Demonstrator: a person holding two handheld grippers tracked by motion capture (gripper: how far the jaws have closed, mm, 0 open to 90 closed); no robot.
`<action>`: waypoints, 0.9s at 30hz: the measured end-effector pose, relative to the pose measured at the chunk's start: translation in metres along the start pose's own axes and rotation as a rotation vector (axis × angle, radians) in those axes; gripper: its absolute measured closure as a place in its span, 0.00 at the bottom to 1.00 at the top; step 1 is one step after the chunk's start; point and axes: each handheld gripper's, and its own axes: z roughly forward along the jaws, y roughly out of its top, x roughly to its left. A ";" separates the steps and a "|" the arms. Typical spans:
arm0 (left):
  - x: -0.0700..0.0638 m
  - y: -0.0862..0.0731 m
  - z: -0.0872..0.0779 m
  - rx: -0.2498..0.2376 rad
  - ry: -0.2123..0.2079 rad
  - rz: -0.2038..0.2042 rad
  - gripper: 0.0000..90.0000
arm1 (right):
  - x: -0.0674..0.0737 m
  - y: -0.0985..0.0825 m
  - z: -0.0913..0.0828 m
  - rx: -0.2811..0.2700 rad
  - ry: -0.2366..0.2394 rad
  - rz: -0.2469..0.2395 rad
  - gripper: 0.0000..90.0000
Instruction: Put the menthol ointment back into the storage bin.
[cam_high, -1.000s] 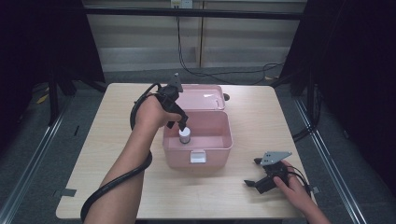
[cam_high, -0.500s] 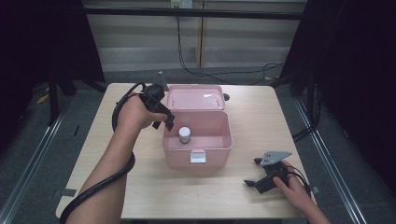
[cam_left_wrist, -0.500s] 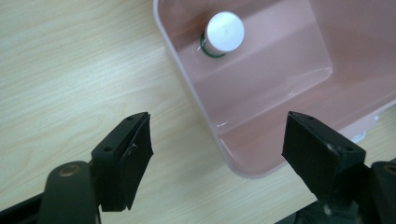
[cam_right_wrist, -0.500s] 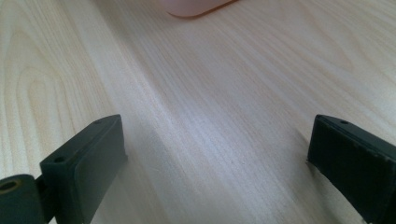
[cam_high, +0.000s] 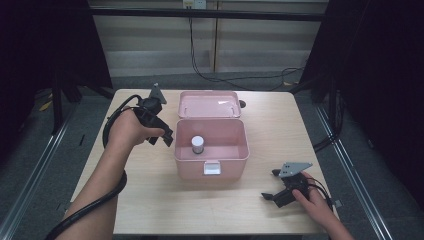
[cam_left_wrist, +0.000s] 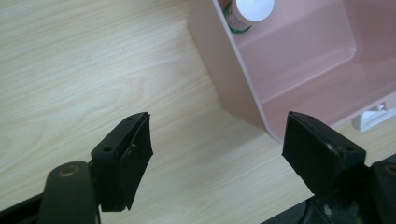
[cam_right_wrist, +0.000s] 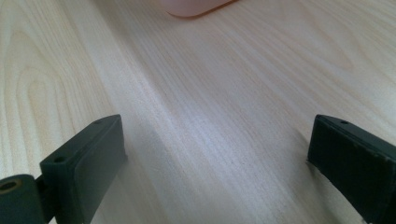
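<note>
A pink box stands open at the table's middle, its lid laid back. Inside, near the left wall, a small white-capped bottle stands upright; the left gripper view catches it at the top with a green label. My left gripper hovers just left of the box, open and holding nothing. Its jaws straddle the box's near corner in its own view. My right gripper rests open on the table at the front right, nothing between its jaws, with the box's edge far ahead.
The box has a white latch on its front face. A small dark object lies behind the lid's right end. Cables trail from both grippers; the wooden table has bare room at the front left. A dark floor surrounds the table.
My left gripper has let go of the bottle inside the box and pulled out leftward, ending beside the box's left wall. The right gripper has stayed put.
</note>
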 end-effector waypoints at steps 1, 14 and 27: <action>0.001 -0.002 0.000 0.000 -0.001 0.004 0.26 | 0.000 0.000 0.000 0.000 0.000 0.000 0.04; 0.015 -0.019 0.008 -0.008 -0.014 0.006 0.26 | 0.000 0.000 0.000 0.001 0.001 -0.001 0.04; 0.033 -0.036 0.022 -0.013 -0.029 -0.026 0.26 | 0.000 0.000 0.000 -0.001 -0.001 0.000 0.04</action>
